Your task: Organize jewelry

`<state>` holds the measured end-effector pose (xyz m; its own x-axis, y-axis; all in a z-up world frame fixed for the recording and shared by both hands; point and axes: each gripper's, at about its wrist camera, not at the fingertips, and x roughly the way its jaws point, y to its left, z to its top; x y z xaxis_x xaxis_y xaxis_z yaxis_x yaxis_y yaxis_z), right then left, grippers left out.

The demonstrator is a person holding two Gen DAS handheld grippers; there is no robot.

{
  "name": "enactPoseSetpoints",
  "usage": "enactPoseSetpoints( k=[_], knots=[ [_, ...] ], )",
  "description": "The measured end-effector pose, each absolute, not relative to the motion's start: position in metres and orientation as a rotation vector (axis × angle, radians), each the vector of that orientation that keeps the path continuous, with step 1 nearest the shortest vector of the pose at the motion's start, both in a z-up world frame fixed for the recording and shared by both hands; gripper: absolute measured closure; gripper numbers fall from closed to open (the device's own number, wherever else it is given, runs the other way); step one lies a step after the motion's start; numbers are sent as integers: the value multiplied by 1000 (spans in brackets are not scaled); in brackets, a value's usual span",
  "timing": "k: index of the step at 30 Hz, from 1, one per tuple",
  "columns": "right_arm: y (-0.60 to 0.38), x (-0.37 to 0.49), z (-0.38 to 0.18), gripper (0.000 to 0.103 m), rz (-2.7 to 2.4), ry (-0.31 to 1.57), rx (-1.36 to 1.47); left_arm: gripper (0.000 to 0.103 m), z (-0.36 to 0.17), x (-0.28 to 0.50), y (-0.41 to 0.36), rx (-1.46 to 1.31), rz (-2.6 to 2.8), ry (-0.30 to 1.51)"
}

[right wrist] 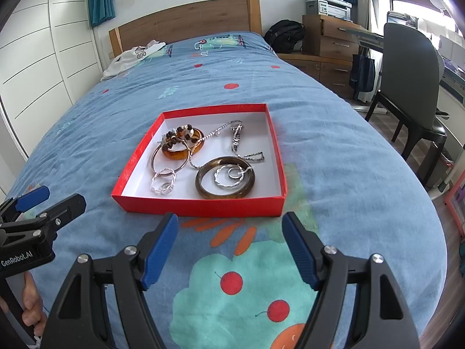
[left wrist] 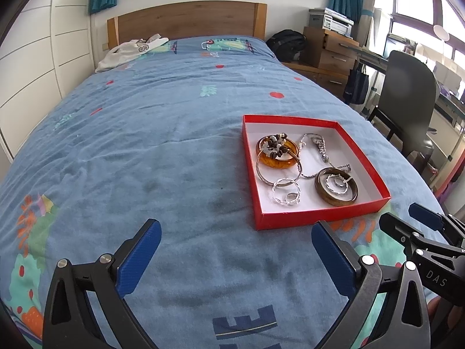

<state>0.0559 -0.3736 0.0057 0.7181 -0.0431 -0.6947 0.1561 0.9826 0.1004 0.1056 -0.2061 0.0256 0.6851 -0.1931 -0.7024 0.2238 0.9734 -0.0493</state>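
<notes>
A red box [left wrist: 319,216] [right wrist: 200,207] with a white inside lies on the blue bedspread. In it are an amber bangle [left wrist: 276,161] [right wrist: 177,154] with a beaded bracelet [left wrist: 274,144] [right wrist: 178,135] on top, a dark brown bangle [left wrist: 334,199] [right wrist: 225,193] ringing silver hoops, twisted silver rings [left wrist: 286,193] [right wrist: 164,181] and a silver chain [left wrist: 321,148] [right wrist: 237,139]. My left gripper [left wrist: 237,238] is open and empty, left of and nearer than the box. My right gripper [right wrist: 231,231] is open and empty, just in front of the box.
The bed [left wrist: 145,145] stretches to a wooden headboard [left wrist: 186,19] with a white garment [left wrist: 130,51] near it. A white wardrobe stands on the left. A dark chair [right wrist: 412,87], wooden drawers [right wrist: 334,43] and a black backpack [right wrist: 286,39] stand on the right.
</notes>
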Motion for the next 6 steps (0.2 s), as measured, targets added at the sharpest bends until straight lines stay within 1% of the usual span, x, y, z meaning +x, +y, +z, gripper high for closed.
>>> enactPoseSetpoints(
  k=[6],
  knots=[
    [-374, 56, 6, 30, -110, 764, 157, 2, 27, 105, -205, 36, -235, 780]
  ],
)
